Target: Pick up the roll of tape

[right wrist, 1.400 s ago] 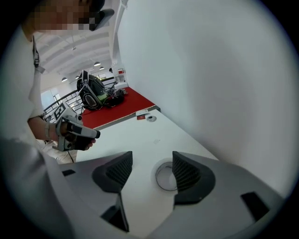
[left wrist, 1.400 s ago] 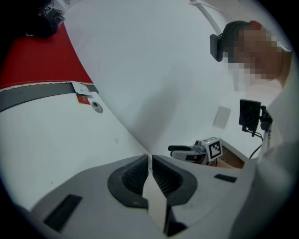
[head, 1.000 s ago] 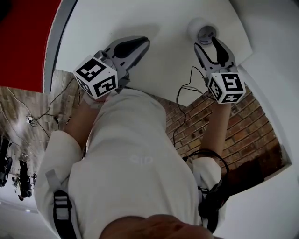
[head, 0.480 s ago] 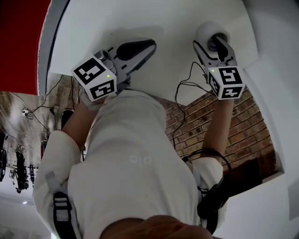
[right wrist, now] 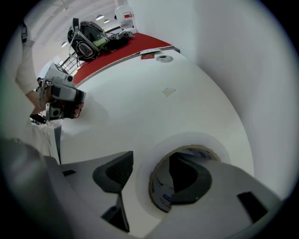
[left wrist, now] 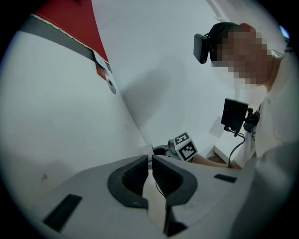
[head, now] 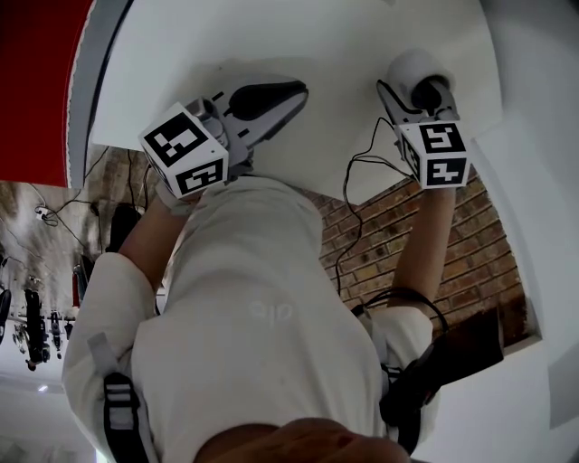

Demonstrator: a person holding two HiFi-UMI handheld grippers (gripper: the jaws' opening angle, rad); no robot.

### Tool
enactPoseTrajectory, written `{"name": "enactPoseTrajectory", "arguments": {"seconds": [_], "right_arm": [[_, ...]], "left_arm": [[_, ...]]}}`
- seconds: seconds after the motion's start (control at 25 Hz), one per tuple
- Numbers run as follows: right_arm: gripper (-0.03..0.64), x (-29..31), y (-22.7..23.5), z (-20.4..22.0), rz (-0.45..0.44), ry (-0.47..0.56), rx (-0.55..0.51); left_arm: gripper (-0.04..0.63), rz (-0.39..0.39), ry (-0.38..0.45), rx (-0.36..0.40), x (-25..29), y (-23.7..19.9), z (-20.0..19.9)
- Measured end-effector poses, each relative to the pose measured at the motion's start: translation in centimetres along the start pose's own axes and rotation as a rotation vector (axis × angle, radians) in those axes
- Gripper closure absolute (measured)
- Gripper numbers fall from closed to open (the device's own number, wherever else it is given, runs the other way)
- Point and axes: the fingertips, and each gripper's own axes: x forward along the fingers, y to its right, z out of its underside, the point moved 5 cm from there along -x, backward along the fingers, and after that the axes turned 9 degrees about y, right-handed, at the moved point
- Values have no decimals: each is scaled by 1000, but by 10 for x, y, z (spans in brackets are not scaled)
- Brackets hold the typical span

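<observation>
Both arms reach forward over the white worktop [head: 317,45], forearms bare below the sleeves. The right hand-held gripper [right wrist: 152,163] sits out at the far right corner, tilted down at the surface, with its marker cube [head: 434,154] back toward the person. The left hand-held gripper [left wrist: 152,161] is angled in toward the right and hangs near the worktop's front edge. Its jaws are pressed together with just a thin slit showing, and there's nothing in them.

The roll of tape [right wrist: 159,193] lies flat on the worktop near that right corner, with its hole facing up, so its axis is vertical. The right jaws are spread and straddle the roll's wall. One jaw is dipped down inside the core and the other sits outside the ring, with a bit of gap showing between it and the white outer face. So it's around the wall but not pinching it.

Further back, a headset [right wrist: 86,39] and a bottle [right wrist: 125,14] sit by a red surface.
</observation>
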Motion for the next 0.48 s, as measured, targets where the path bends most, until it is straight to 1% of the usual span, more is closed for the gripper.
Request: {"name": "enactPoseTrajectory", "arguments": {"seconds": [0.2,0.28,0.48], "right_arm": [[367,4,2,0,35,-87,14],[367,6,3,2,51,-110,17],[367,10,6,6,80,-160,15]], "left_arm": [[584,7,19,-7,-2,0,0],[584,15,40,-8,-2,-1,1],[584,14,55,-18,-2,-6,4]]}}
